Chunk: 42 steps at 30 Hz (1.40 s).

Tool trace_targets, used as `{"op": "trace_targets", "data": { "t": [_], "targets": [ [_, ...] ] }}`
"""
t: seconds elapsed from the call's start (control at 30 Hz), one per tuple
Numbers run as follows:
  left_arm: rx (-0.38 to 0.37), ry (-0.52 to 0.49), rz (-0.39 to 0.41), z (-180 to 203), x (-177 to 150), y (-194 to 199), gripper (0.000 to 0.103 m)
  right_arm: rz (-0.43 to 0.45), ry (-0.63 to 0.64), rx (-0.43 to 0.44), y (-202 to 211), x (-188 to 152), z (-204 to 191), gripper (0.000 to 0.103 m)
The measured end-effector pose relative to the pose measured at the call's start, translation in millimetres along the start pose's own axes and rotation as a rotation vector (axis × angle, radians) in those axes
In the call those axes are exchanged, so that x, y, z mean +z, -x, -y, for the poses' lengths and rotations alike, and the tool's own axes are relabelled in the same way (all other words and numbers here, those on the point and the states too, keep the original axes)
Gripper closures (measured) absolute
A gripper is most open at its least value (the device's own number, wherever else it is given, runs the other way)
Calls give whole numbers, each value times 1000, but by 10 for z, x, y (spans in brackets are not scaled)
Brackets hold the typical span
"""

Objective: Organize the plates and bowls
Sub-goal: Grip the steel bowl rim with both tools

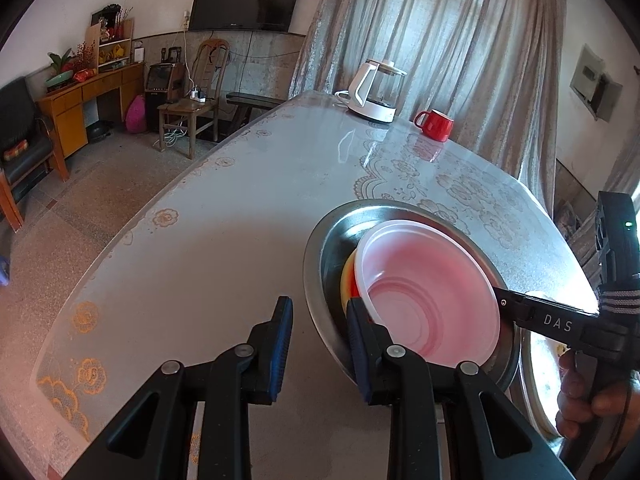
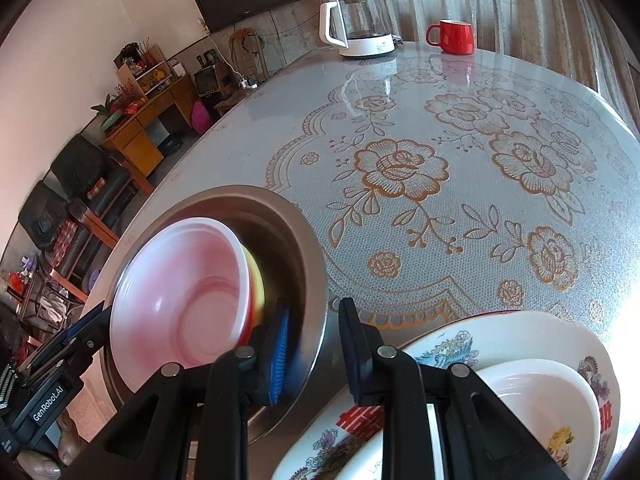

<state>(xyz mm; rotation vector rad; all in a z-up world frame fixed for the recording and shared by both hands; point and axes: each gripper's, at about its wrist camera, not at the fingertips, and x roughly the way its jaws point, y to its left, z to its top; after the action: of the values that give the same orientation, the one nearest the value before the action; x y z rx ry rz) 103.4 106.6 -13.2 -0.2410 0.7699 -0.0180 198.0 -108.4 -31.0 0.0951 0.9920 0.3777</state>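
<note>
A steel basin [image 1: 320,248] [image 2: 288,240] sits on the table and holds a stack of bowls: a pink plastic bowl [image 1: 428,292] [image 2: 180,288] on top of yellow and red ones [image 2: 258,284]. My left gripper [image 1: 318,330] is open, its jaws straddling the basin's near rim. My right gripper [image 2: 314,340] is open too, straddling the basin's right rim, its left finger [image 2: 280,344] inside by the bowls. A decorated plate [image 2: 500,332] with a white bowl [image 2: 552,404] in it lies under the right gripper.
A white glass kettle [image 1: 376,92] [image 2: 358,24] and a red mug [image 1: 436,124] [image 2: 454,36] stand at the far edge of the lace-patterned round table [image 2: 440,168]. Chairs and a wooden desk [image 1: 88,96] stand beyond the table's left edge.
</note>
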Motion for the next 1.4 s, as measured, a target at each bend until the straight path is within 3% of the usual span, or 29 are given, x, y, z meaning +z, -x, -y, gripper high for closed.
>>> {"op": "trace_targets", "data": {
  "t": [0.13, 0.27, 0.37, 0.53, 0.87, 1.17, 1.4],
  "targets": [
    [-27, 8, 2, -6, 11, -38, 83, 2, 16, -16, -10, 6, -26, 80],
    [-58, 39, -3, -46, 22, -79, 84, -5, 51, -16, -22, 19, -72, 87],
    [-109, 77, -9, -117, 29, -99, 84, -7, 62, -31, -30, 21, -97, 87],
    [-98, 34, -21, -66, 58, -94, 82, -9, 64, -31, -22, 26, -94, 87],
    [-204, 94, -22, -193, 27, -50, 84, 2, 104, -4, 70, -8, -75, 86],
    [-214, 88, 17, -141, -44, -46, 84, 4, 83, 9, 73, -36, -67, 85],
    [-239, 133, -9, -181, -99, 9, 83, 27, 33, 13, 87, -51, -47, 85]
  ]
}}
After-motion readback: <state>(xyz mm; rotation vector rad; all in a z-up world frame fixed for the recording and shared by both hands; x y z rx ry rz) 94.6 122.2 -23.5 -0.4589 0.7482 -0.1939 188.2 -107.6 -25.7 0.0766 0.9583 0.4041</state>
